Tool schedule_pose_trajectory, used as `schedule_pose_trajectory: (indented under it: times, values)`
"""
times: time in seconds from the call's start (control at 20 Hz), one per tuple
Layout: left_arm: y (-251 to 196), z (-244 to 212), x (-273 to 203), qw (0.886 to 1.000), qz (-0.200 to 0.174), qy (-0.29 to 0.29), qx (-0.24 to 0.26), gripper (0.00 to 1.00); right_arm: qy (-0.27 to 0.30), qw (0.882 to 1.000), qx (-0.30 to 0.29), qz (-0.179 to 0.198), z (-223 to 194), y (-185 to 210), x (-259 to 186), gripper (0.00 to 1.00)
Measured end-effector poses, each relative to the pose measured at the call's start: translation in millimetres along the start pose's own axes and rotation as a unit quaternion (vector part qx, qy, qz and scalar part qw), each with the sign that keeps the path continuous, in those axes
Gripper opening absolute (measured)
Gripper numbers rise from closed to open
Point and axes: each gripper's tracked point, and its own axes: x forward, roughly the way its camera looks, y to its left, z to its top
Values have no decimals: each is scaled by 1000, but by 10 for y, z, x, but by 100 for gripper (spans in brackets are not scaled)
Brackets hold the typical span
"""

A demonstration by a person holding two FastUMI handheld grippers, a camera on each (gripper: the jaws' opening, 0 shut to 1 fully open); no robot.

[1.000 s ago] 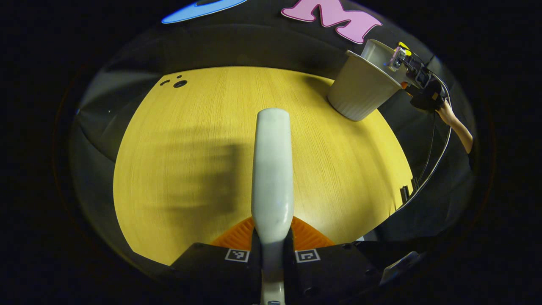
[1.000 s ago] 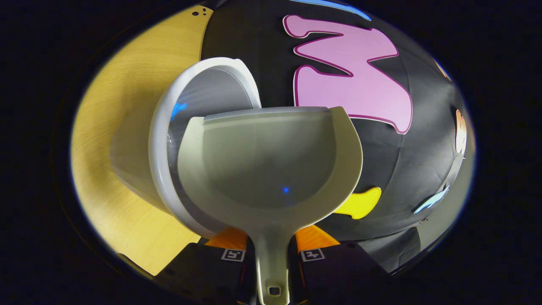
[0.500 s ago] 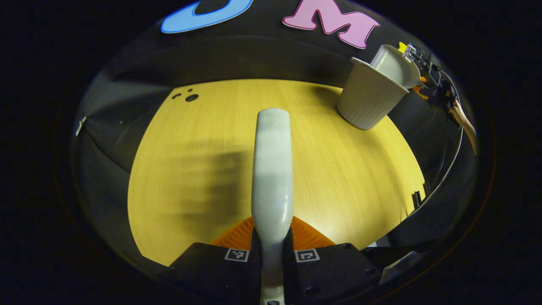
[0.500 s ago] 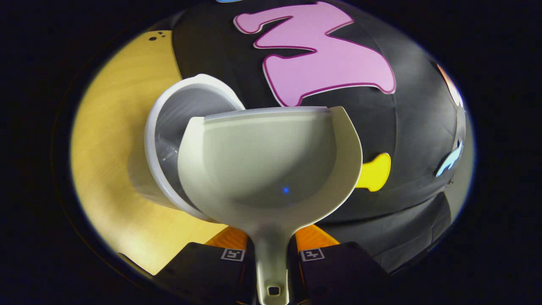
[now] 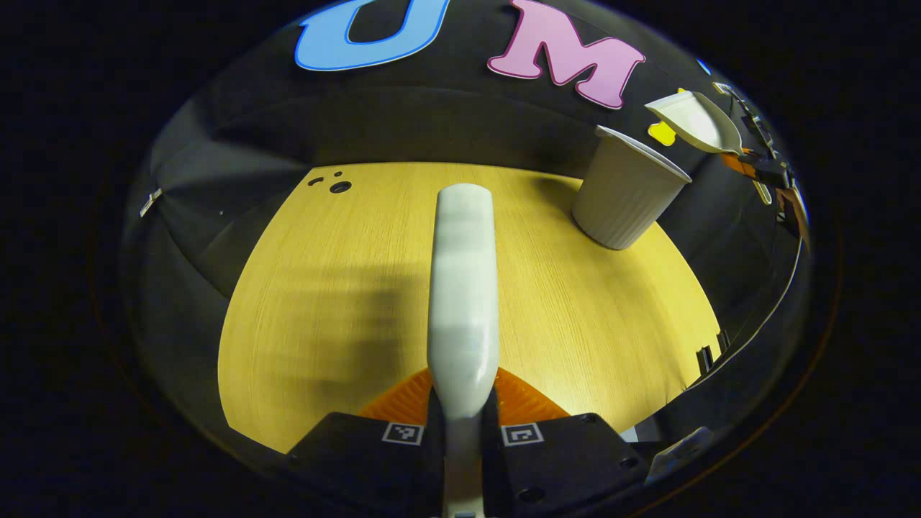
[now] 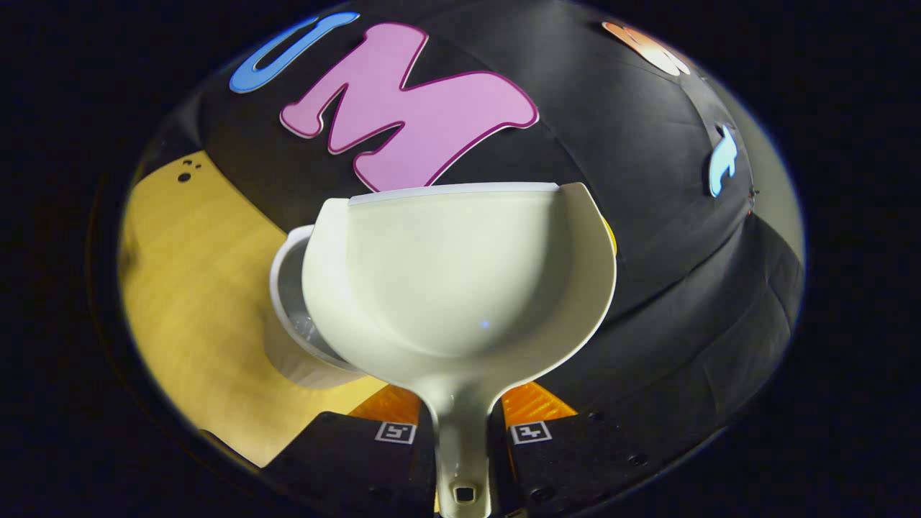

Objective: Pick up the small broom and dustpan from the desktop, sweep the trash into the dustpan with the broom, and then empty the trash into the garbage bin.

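One dustpan (image 6: 460,280), one broom (image 5: 463,288), one bin (image 5: 624,194), two grippers. The dustpan sits in the right gripper (image 6: 460,424), both fingers pressed on its handle, the scoop facing the camera with nothing visible in it. In the left gripper view the same dustpan (image 5: 694,122) hangs just above and beyond the bin's rim, near the table's far right corner, apart from the rim. The right gripper (image 5: 755,162) and a bit of the hand behind it show there at the edge, too small and warped to say much about.

The bin (image 6: 298,338) stands upright on the table (image 5: 324,302), close to the far right corner. From the right gripper view it is mostly hidden behind the scoop, a slice of rim and inside wall showing at the left; something pale may lie in it, but I can't be sure.

The broom is clamped by its handle in the left gripper (image 5: 463,424), fingers closed on it, held out over the middle of the table, its shadow falling on the wood to the left. Three small dark holes (image 5: 334,183) sit near the far left corner.

Against a second ago: the dustpan then lay tipped over the bin's mouth, resting at the rim; now it is lifted off and levelled, and the bin shows less of its inside. The left gripper view now shows more of the wall above the table.
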Motion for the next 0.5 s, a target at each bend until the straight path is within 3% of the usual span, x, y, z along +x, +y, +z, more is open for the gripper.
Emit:
schedule_pose_trajectory:
  times: [0.25, 0.5]
  values:
    - [134, -172, -49, 1000, 16, -9, -6, 25, -2, 994, 76, 78, 137, 329, -332, 30]
    - [243, -376, -25, 1000, 20, -1, -17, 25, 18, 978, 124, 165, -113, 1249, -805, 33]
